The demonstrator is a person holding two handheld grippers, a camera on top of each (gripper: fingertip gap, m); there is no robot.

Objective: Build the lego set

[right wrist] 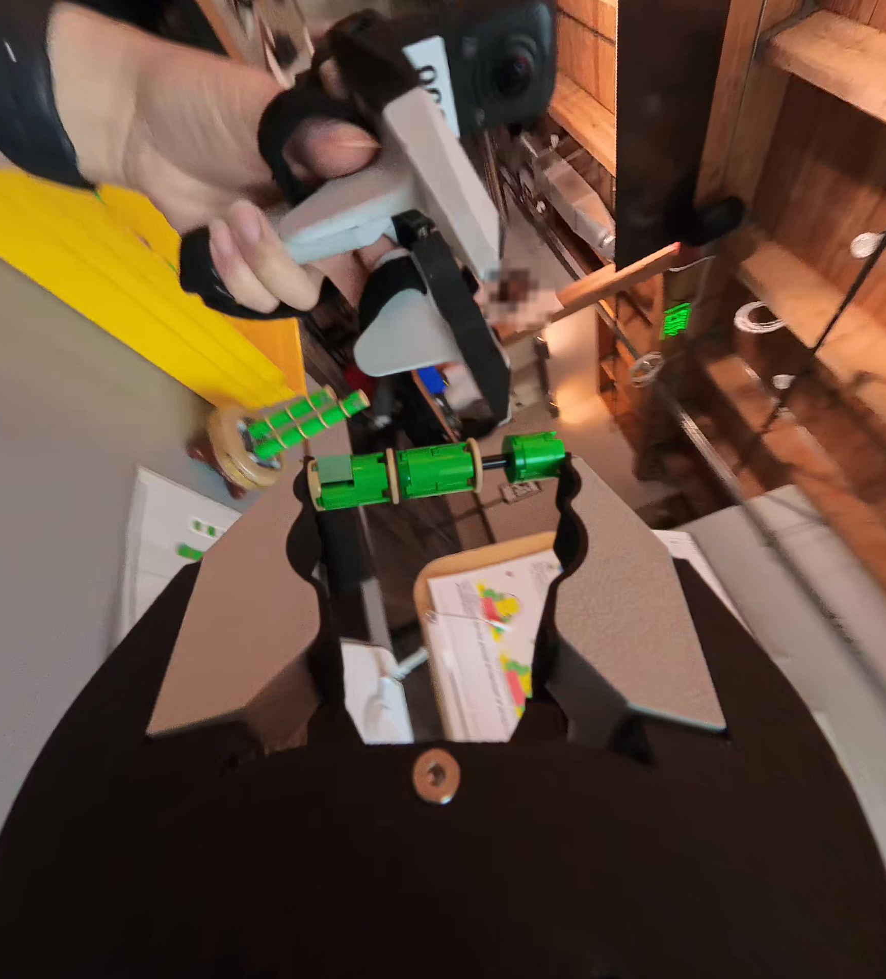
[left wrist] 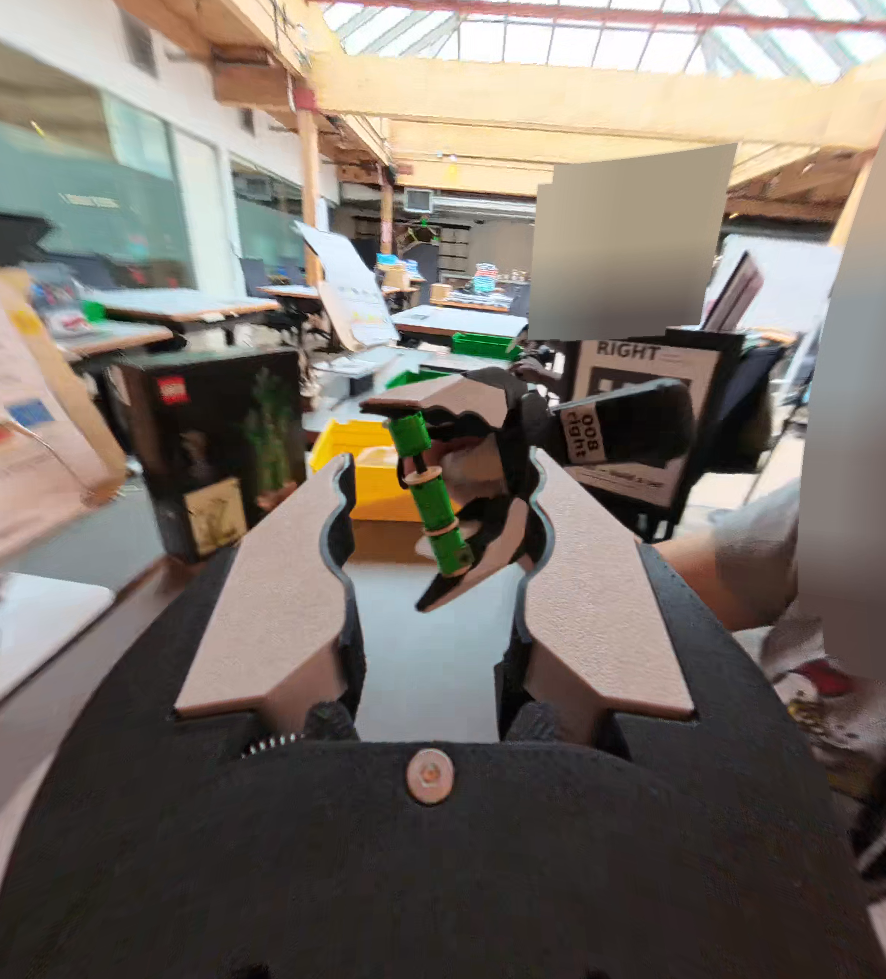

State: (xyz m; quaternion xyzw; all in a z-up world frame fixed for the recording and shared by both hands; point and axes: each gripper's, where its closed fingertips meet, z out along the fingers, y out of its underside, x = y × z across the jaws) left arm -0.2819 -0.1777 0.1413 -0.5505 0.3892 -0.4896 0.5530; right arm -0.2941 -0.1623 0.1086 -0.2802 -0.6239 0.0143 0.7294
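My right gripper (right wrist: 438, 469) is shut on a green bamboo stalk (right wrist: 430, 469). The stalk is made of round green segments with tan rings on a black axle, and it is held end to end between the fingertips, above the table. One green segment sits apart on the axle at the right end. In the left wrist view the stalk (left wrist: 433, 492) and the right gripper (left wrist: 446, 498) hang just beyond my left gripper (left wrist: 441, 471), which is open and empty. A partly built model (right wrist: 271, 432) with several green stalks on a round tan base stands on the table.
A yellow bin (right wrist: 112, 254) sits behind the model and also shows in the left wrist view (left wrist: 377, 487). An open instruction booklet (right wrist: 176, 530) lies on the white table (left wrist: 419, 662). A black set box (left wrist: 208, 450) stands at the left. A clipboard with a printed sheet (right wrist: 483, 635) lies below the right gripper.
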